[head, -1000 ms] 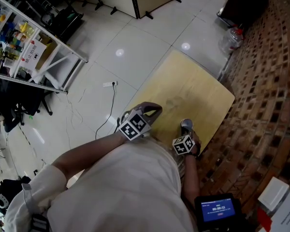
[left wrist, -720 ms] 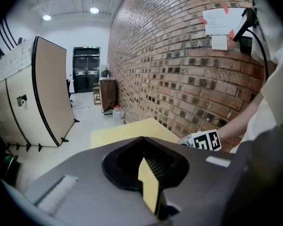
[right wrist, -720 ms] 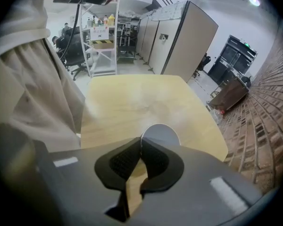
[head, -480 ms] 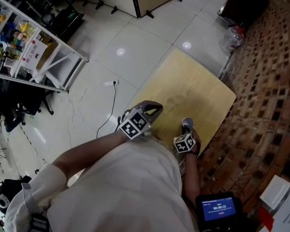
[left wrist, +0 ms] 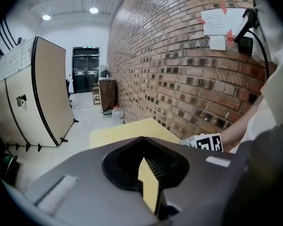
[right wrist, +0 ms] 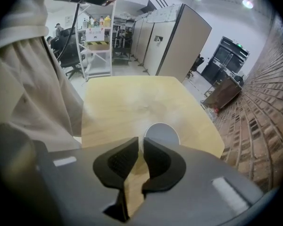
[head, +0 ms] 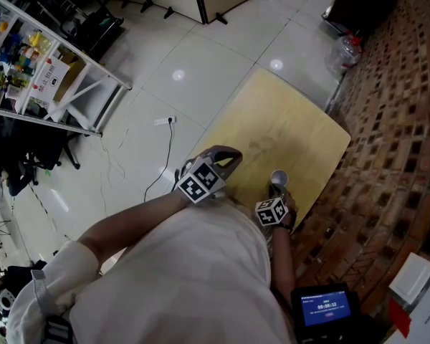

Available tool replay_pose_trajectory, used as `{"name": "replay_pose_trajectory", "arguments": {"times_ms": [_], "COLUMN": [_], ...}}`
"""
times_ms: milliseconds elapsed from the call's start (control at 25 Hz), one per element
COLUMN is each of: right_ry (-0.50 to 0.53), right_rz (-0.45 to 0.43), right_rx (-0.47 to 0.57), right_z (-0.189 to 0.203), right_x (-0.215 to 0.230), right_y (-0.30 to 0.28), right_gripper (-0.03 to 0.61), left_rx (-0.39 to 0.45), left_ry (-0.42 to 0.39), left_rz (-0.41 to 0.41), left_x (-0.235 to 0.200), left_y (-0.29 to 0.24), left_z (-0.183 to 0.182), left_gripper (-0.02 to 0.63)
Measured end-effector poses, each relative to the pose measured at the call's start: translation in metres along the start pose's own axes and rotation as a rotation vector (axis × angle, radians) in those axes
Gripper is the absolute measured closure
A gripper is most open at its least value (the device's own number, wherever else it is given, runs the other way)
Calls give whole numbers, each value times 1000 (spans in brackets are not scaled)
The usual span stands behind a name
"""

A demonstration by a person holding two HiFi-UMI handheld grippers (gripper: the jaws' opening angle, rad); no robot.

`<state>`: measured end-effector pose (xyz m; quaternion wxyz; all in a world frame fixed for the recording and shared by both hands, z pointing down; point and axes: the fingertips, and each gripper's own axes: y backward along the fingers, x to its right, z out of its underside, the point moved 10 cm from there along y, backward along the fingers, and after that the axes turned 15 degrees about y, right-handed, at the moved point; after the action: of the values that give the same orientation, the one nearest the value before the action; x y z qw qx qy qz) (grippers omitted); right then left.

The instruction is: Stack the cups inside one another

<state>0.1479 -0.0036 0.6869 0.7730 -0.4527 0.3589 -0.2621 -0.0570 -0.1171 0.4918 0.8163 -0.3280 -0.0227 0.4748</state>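
- A single white round cup (head: pixel 278 178) with a greyish inside is seen upright on the pale yellow wooden table (head: pixel 287 120), near its front right part and close to the brick wall (head: pixel 394 120)
- In the right gripper view the cup (right wrist: pixel 161 132) is shown as an open circle just past the jaw tips, with the table (right wrist: pixel 127 98) spread out behind it
- The right gripper (head: pixel 276 192) is pointed steeply down at the cup; its jaws are drawn in to a thin slit, and the left edge of the cup's rim is caught in that slit, so the cup's wall is pinched between the black pads
- In its own view the right gripper (right wrist: pixel 140 142) shows bare table wood through the lower part of the gap
- The left gripper (head: pixel 228 158) is held over the table's near left edge, well apart from the cup
- Its jaws (left wrist: pixel 142 157) are pressed fully together, and nothing is held between them
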Motion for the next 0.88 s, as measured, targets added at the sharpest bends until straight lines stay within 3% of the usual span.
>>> {"name": "replay_pose_trajectory", "arguments": {"times_ms": [880], "right_ry": [-40], "right_rz": [20], "right_rx": [14], "right_z": [2], "right_x": [11], "right_y": [-9], "right_gripper": [538], "left_rx": [-6], "left_ry": [-22], "left_rz": [3], "left_x": [4], "left_y": [4], "left_z": [-1], "left_gripper": [594]}}
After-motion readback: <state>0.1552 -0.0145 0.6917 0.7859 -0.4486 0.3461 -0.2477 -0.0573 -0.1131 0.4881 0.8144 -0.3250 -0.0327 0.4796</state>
